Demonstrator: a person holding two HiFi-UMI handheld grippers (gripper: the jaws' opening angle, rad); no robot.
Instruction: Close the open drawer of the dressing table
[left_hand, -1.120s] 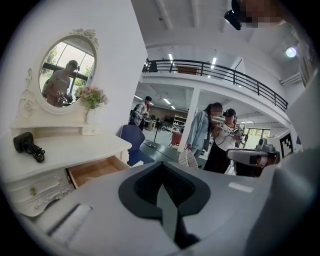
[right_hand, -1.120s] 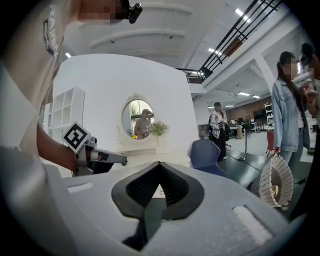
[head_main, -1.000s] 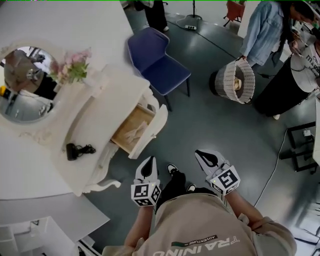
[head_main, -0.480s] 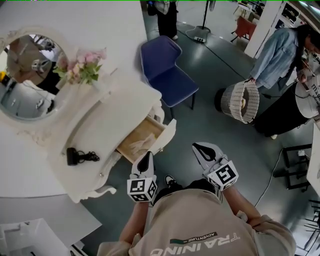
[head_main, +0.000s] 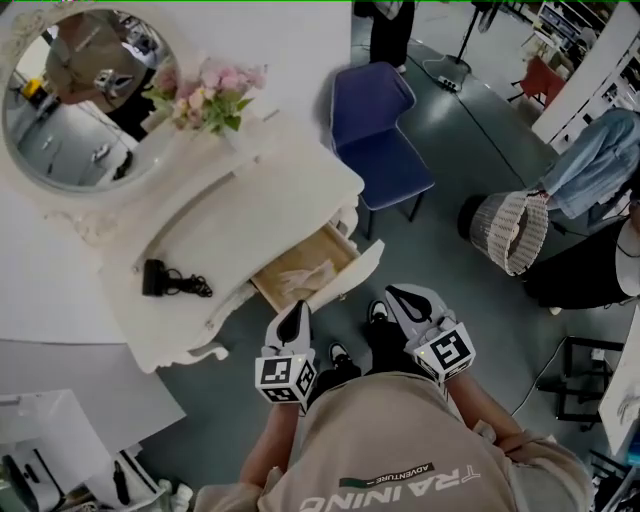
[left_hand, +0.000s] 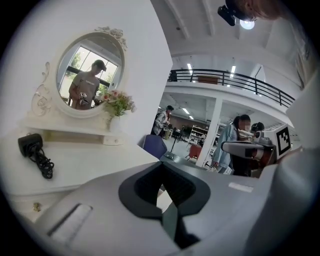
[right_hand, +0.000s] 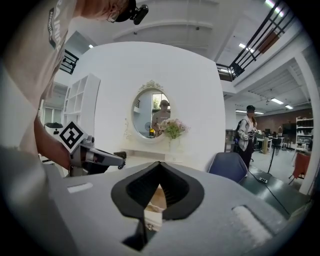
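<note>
The white dressing table (head_main: 235, 215) stands to the left in the head view. Its drawer (head_main: 305, 277) is pulled out, showing a wooden inside with pale contents, and the white drawer front (head_main: 350, 283) faces me. My left gripper (head_main: 297, 313) hovers just below the drawer front, jaws shut and holding nothing. My right gripper (head_main: 396, 294) is a little to the right of the drawer front, also shut and empty. In the right gripper view the drawer's wooden inside (right_hand: 156, 198) shows past the right gripper (right_hand: 159, 165). The left gripper (left_hand: 162, 166) points over the tabletop (left_hand: 75, 165).
On the table are an oval mirror (head_main: 85, 95), pink flowers (head_main: 210, 92) and a black device with a cord (head_main: 163, 279). A blue chair (head_main: 375, 130) stands beyond the table. A wicker basket (head_main: 515, 232) and a person (head_main: 600, 160) are to the right.
The table and open drawer have shifted right and nearer in the head view. Both grippers now sit closer to the drawer front. The drawer stays open.
</note>
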